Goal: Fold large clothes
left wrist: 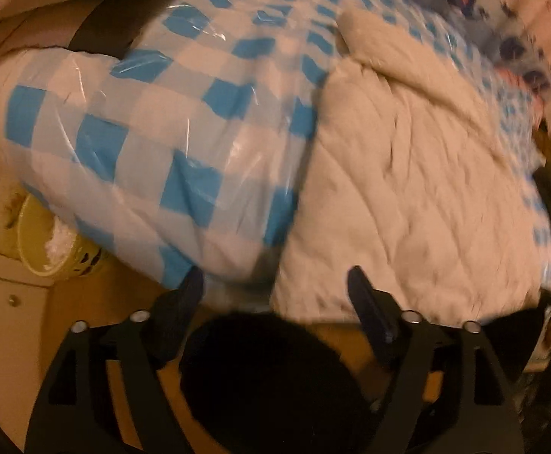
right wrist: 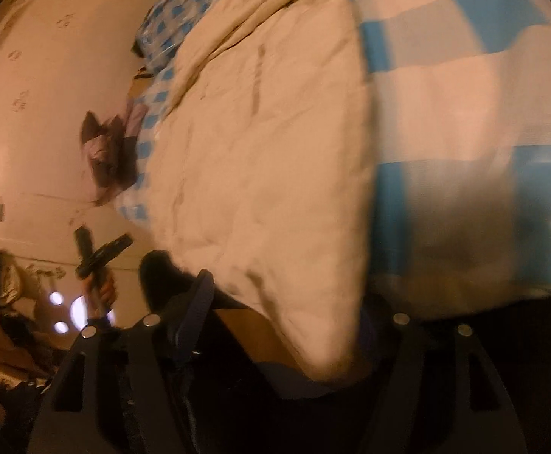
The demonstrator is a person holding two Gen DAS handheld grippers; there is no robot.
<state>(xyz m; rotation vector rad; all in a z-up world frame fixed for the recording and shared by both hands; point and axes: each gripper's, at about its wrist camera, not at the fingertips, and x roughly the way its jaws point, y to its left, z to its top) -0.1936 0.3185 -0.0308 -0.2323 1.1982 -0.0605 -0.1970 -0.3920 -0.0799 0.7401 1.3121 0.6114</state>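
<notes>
Jaws of the left gripper [left wrist: 275,283] stand spread wide with nothing between them, hanging just over the near edge of a cream quilted garment [left wrist: 407,189]; one finger [left wrist: 190,291] sits above the checked cover, the other above the cream fabric; a black blurred shape [left wrist: 271,374] fills the space under the jaws, too dark to identify. The garment lies spread flat on a bed, on top of a blue-and-white checked cover [left wrist: 143,132] that shines like plastic film; a sleeve-like fold runs up toward the far end. Beside the bed, low on the left, stands a yellow-green basket [left wrist: 48,242] with something white inside.

In the right wrist view, the right gripper [right wrist: 286,325] shows one finger [right wrist: 199,302] clearly, while a corner of the cream garment [right wrist: 275,151] drapes down over the space where the other finger should be; whether these jaws are clenched on the cloth or released cannot be told, since blur and dark hide the contact. The checked cover [right wrist: 445,75] lies to the right of the garment; to the left, well apart, a hand holds the left gripper [right wrist: 97,253] in front of a pale wall [right wrist: 48,75].
</notes>
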